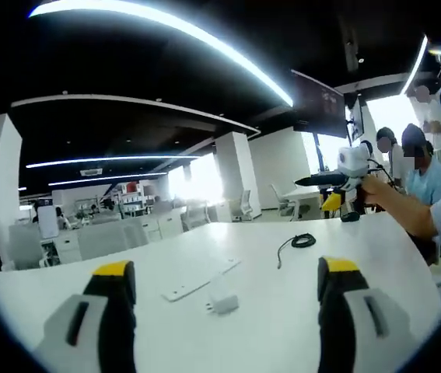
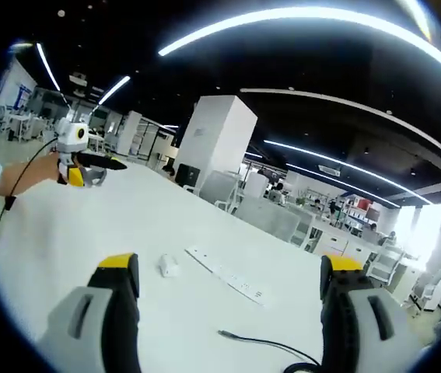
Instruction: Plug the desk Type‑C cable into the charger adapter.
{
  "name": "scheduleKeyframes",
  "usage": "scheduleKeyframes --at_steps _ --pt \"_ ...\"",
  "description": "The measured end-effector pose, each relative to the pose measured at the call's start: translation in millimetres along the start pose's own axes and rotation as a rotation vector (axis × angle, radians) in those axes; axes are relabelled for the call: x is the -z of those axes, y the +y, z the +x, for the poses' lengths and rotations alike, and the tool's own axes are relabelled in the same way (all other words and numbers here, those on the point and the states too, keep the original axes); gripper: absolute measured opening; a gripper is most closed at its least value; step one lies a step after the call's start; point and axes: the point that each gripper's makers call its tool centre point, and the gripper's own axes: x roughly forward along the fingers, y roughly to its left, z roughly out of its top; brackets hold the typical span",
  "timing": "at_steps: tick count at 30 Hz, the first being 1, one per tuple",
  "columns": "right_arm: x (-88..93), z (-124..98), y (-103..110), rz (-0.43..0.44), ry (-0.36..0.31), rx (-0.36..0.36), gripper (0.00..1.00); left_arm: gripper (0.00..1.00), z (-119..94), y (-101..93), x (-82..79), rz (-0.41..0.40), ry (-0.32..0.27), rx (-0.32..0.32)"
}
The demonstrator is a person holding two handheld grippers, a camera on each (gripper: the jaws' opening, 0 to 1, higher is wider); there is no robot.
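Both claws are standing wide open with nothing between their jaws: the left claw (image 1: 224, 284) is looking over the white table (image 1: 360, 256) at the small white charger adapter (image 1: 223, 303) lying just beside a flat white strip (image 1: 201, 281), its port too small to make out. The black Type-C cable (image 1: 298, 242) is lying coiled farther off, near the right claw (image 1: 337, 180). In the right gripper view, the cable (image 2: 271, 346) is running out of frame at the bottom, so its coil is cut off.
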Motion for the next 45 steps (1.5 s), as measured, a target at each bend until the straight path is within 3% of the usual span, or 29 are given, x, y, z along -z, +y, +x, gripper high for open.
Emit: scheduleKeyframes --at_steps 6,11,20,29,35,42,45 --pt "-3.5 11 -18 0.003 0.008 0.011 0.98 0.97 19 1.1 -2.6 0.055 0.012 0.007" --pt "-6.1 26 -21 0.018 0.003 -0.001 0.98 0.97 32 3.4 -6.9 0.052 -0.013 0.013" --pt "6.3 55 -23 0.0 0.051 -0.034 0.98 0.97 58 18.4 2.3 0.03 -0.004 0.016" --pt "11.4 81 -48 0.029 0.059 -0.017 0.98 0.96 88 34.8 16.5 -0.007 -0.009 0.026" --pt "25.4 88 -64 0.075 0.063 -0.001 0.98 0.96 107 42.5 42.8 -0.003 0.027 0.046" --pt "55.4 91 -67 0.088 0.13 -0.005 0.98 0.96 121 51.0 43.6 -0.051 0.006 0.05" --pt "64.2 91 -67 0.1 0.146 -0.013 0.98 0.94 127 56.5 51.1 -0.043 0.01 0.044"
